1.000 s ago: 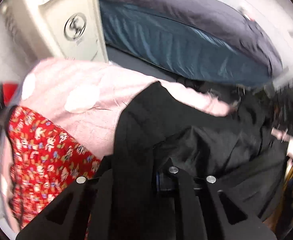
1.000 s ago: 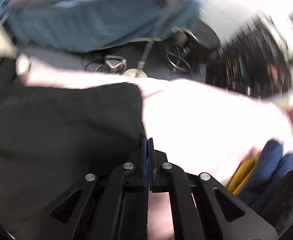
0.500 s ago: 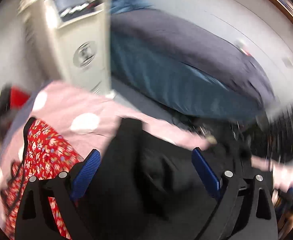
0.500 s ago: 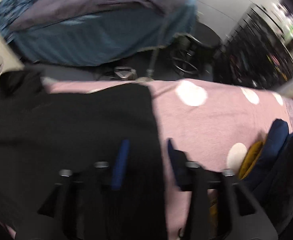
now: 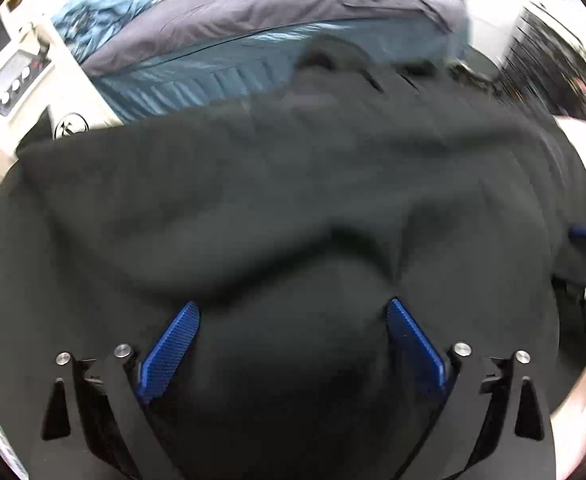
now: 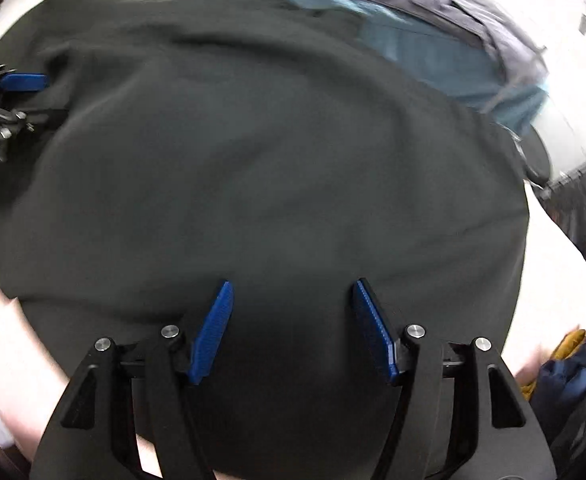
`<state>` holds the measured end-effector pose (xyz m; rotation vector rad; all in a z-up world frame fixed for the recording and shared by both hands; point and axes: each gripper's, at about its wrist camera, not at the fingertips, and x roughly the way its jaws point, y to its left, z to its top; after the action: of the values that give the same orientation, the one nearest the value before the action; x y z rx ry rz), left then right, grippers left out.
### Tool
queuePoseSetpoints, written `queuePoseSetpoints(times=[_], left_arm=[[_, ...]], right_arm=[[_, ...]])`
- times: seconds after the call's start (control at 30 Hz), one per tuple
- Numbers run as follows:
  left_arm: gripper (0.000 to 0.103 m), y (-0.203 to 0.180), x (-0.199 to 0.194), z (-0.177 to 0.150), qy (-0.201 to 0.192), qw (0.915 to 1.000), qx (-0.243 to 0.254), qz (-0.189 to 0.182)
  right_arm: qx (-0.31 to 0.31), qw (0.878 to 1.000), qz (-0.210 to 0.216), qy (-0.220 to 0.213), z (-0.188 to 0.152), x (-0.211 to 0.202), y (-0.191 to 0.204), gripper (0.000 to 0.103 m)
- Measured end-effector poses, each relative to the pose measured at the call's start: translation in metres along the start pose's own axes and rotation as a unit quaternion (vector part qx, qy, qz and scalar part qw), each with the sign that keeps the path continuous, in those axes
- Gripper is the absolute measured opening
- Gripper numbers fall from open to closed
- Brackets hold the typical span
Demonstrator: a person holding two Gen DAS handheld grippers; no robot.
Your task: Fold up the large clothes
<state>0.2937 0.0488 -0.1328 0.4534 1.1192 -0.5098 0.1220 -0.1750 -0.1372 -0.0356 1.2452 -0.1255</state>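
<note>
Left gripper (image 5: pixel 291 308) jaws opening wide, right gripper (image 6: pixel 291 286) jaws apart, nothing pinched; black garment (image 5: pixel 293 200) spread below both over pink cover (image 6: pixel 565 276); beyond, blurred, probably blue-grey bedding (image 5: pixel 253 32)

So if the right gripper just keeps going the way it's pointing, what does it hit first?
Most likely the black garment: it fills the view straight ahead of the right gripper, whose jaws stand open with nothing gripped. How far off is unclear.

Garment (image 5: pixel 293 200) black; fingers (image 5: pixel 169 348) blue; bedding (image 5: pixel 221 76) teal/grey.
</note>
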Motion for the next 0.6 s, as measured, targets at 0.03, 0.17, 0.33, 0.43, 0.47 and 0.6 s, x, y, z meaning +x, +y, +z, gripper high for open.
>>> queuePoseSetpoints(times=[0.03, 0.17, 0.33, 0.43, 0.47, 0.6], left_arm=[[0.097, 0.004, 0.005, 0.016, -0.002, 0.9999, -0.015, 0.005], [0.096, 0.022, 0.035, 0.075, -0.003, 0.9969, -0.047, 0.063], [0.097, 0.042, 0.062, 0.096, 0.02, 0.9965, -0.048, 0.066], [0.097, 0.045, 0.046, 0.1, -0.019, 0.9947, -0.054, 0.086], [0.096, 0.048, 0.038, 0.101, -0.03, 0.9934, -0.063, 0.091], [0.096, 0.064, -0.003, 0.1, -0.063, 0.9892, -0.13, 0.024]], right_arm=[[0.011, 1.0, 0.003, 0.002, 0.007, 0.004, -0.008, 0.065], [0.071, 0.997, -0.021, 0.016, 0.043, 0.024, -0.044, 0.069], [0.133, 0.99, -0.024, 0.048, 0.059, 0.049, -0.08, 0.094], [0.148, 0.988, -0.02, 0.047, 0.059, 0.055, -0.086, 0.097], [0.151, 0.987, -0.018, 0.045, 0.058, 0.056, -0.087, 0.097], [0.158, 0.987, -0.022, 0.035, 0.05, 0.055, -0.082, 0.097]])
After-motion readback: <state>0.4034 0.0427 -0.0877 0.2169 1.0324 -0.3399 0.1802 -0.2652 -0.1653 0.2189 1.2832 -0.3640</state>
